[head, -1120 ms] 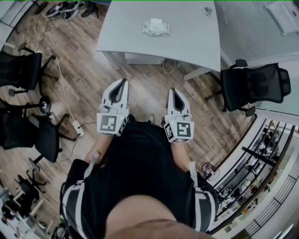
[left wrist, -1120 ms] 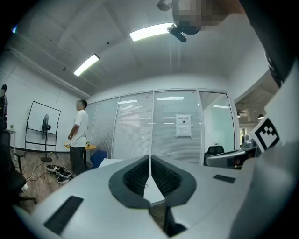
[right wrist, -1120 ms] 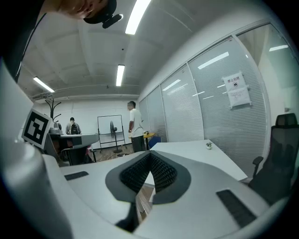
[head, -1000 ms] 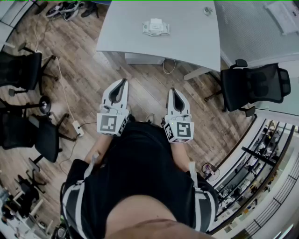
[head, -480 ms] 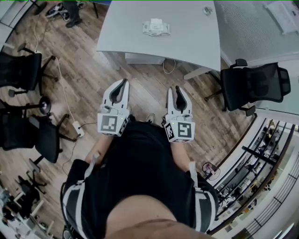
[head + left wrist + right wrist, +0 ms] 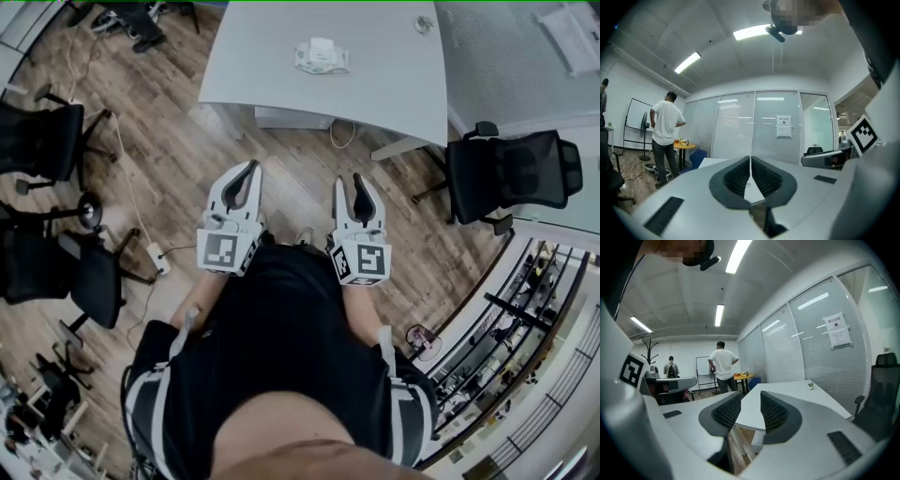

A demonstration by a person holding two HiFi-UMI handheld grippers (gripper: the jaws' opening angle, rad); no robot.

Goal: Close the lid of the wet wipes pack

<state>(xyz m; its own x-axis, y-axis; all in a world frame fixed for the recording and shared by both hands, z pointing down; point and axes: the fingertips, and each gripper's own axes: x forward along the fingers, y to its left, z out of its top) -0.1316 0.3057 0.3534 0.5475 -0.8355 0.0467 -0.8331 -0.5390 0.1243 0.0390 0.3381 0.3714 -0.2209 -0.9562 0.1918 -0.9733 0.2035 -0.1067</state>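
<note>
1. The wooden floor (image 6: pixel 169 141) is being shown across most of the head view, beneath everything else.
2. The white worktop (image 6: pixel 375 80) is being shown at 12 o'clock in that view, well apart from both tools.
3. The person's dark-shirted torso (image 6: pixel 281 337) is being shown at 6 o'clock, with both forearms being held forward over the floor.
4. A black office chair (image 6: pixel 511 173) is being shown at 3 o'clock, near the worktop's right end. Two more black chairs (image 6: pixel 42 141) are being shown at 9 o'clock.
5. The left hand-held gripper (image 6: pixel 251 166) is being held about level at 11 o'clock of the torso. In the left gripper view its jaws are being pressed together along their whole length, and nothing is being gripped between them.
6. The right hand-held gripper (image 6: pixel 352 181) is being held at 1 o'clock of the torso, beside the left one. Its jaws have just been opening and are now being held clearly apart. Nothing is being held between them, and only the far-off worktop and the floor are being seen through the gap.
7. The wet wipes pack (image 6: pixel 322 54) is being carried by the worktop at 12 o'clock of both grippers. It is well apart from them and is being touched by neither. Its lid is being shown too small for its position to be told.
8. A small object (image 6: pixel 424 22) is being shown at 2 o'clock of the pack, near the worktop's far right corner.
</note>
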